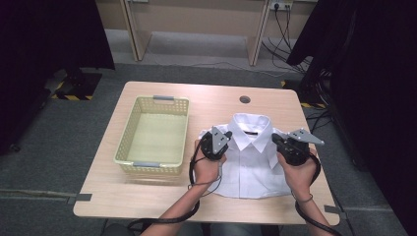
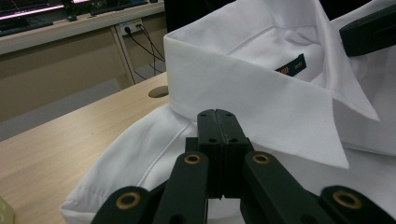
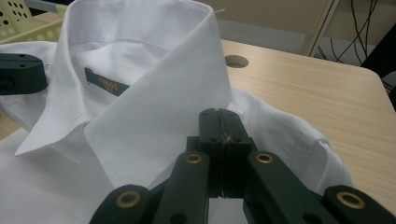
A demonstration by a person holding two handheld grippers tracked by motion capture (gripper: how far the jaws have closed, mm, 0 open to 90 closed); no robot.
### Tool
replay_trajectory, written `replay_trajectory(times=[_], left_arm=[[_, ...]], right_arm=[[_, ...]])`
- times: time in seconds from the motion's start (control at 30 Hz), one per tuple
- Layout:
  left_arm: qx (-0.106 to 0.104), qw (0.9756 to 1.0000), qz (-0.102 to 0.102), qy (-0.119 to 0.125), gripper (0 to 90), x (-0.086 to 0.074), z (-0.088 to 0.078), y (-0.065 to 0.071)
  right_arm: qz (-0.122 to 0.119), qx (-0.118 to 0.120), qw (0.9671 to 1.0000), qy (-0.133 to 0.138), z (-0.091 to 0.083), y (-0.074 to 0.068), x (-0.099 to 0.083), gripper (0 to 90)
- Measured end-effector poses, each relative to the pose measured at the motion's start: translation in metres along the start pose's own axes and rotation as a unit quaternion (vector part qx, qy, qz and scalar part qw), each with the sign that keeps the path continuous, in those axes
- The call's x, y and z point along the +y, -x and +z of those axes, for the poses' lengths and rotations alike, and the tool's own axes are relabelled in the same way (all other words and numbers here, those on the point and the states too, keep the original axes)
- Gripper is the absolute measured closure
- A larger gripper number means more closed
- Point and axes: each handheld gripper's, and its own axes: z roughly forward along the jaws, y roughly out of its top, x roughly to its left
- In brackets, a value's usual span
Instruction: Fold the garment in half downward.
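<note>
A folded white shirt (image 1: 253,164) lies collar-up on the wooden table (image 1: 147,196), right of centre. Its collar (image 2: 261,93) carries a dark label (image 2: 291,65) inside. My left gripper (image 1: 228,133) hovers at the shirt's left shoulder. Its black jaws (image 2: 218,113) are pressed together with no cloth between them. My right gripper (image 1: 275,137) sits at the right shoulder beside the collar (image 3: 154,102), jaws (image 3: 219,113) likewise shut and empty. Each gripper view shows the other gripper's jaw tip (image 2: 369,32) (image 3: 21,72) across the collar.
A pale yellow plastic basket (image 1: 150,169) with grey handles stands empty left of the shirt; its corner (image 3: 23,21) shows behind the collar. A round cable hole (image 1: 244,99) is in the table behind the shirt. Dark curtains flank the table.
</note>
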Motion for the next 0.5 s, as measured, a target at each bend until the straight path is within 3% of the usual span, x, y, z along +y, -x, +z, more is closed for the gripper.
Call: replay_trajectory(times=[0.5], left_arm=[[-0.005,1.0,0.003,-0.006,89.3,-0.0062,-0.0055,0.0033]], right_arm=[[-0.001,0.002,1.0,-0.001,-0.0036,-0.0035,-0.0069,89.5]])
